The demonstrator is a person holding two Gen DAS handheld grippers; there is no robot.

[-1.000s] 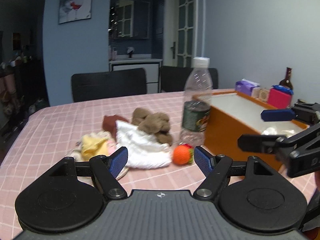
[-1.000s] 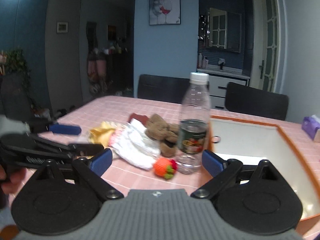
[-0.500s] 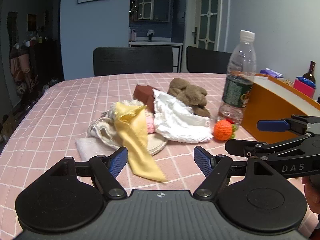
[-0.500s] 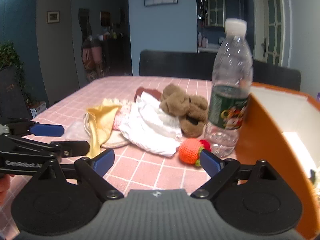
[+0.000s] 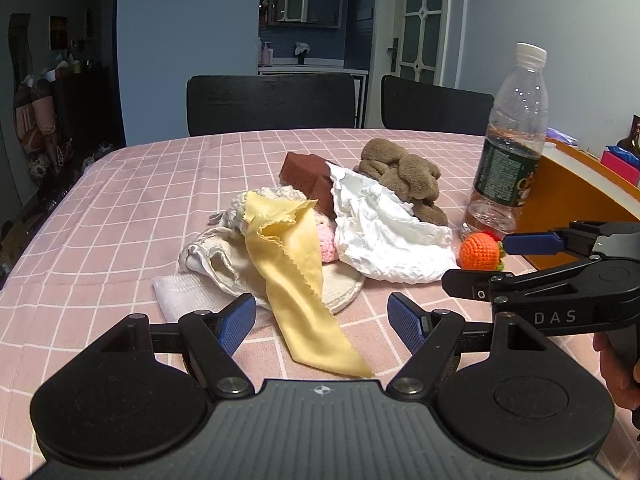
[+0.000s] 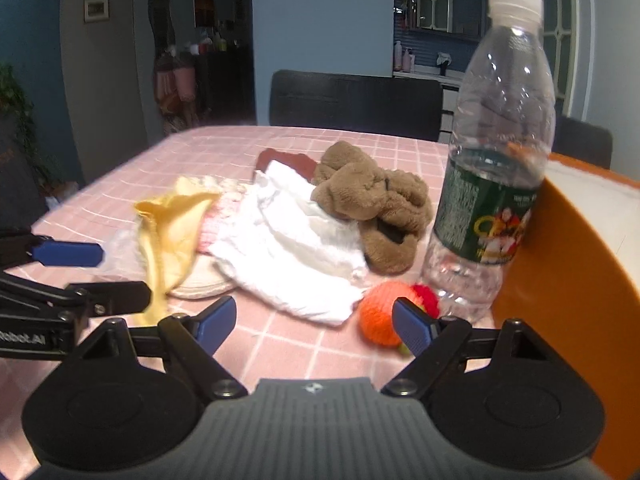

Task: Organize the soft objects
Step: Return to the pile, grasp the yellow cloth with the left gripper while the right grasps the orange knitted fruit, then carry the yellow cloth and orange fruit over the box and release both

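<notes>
Soft objects are heaped mid-table on the pink checked tablecloth (image 5: 120,208): yellow cloth (image 5: 296,280) draped over a cream drawstring pouch (image 5: 212,256), pink knit piece (image 5: 328,240) tucked underneath, crumpled white cloth (image 5: 380,236) in the middle, brown plush toy (image 5: 404,176) lying on its far edge, dark brown block (image 5: 308,176) behind. A white folded towel (image 5: 180,300) is seen flat at the heap's near left corner. An orange crocheted ball (image 5: 478,252) sits just right of the white cloth, beside the base of an upright clear water bottle (image 5: 508,152). The bottle stands against the orange box (image 5: 576,200).

Left gripper (image 5: 322,318) is held low over the near end of the yellow cloth, jaws wide apart, nothing gripped; the cloth's tail lies between the pads without contact.

Right gripper (image 6: 314,322) is pointed at the white cloth's near edge; jaws have just been closing but are spread, nothing clamped. The crocheted ball is partly hidden behind its right fingertip (image 6: 410,326); contact cannot be told.
</notes>
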